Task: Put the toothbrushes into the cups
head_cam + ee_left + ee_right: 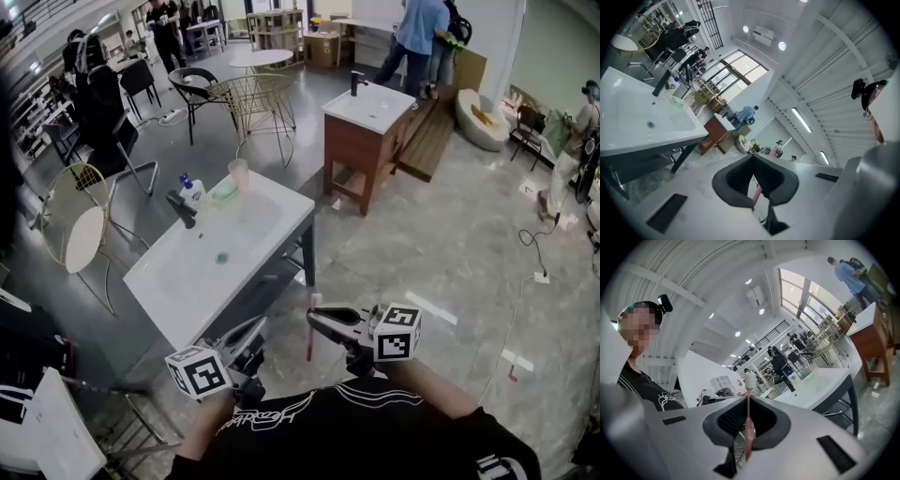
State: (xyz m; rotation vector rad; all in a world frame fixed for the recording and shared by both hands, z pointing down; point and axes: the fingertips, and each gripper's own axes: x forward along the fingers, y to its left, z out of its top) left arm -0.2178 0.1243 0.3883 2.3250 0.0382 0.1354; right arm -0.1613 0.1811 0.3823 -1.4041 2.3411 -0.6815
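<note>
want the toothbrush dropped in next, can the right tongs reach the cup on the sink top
Probably yes: only open sink top lies between the right tongs, shut on the toothbrush, and the cup, which stands uncovered at the far edge.

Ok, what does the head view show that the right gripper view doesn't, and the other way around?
Only the head view: the left gripper with its marker cube, low in the picture beside the right one.
Only the right gripper view: the ceiling lights and the camera on the person's head.
Both: the right gripper shut on the pink toothbrush, which stands upright, plus the white sink table, its black faucet and the wooden vanity beyond.
</note>
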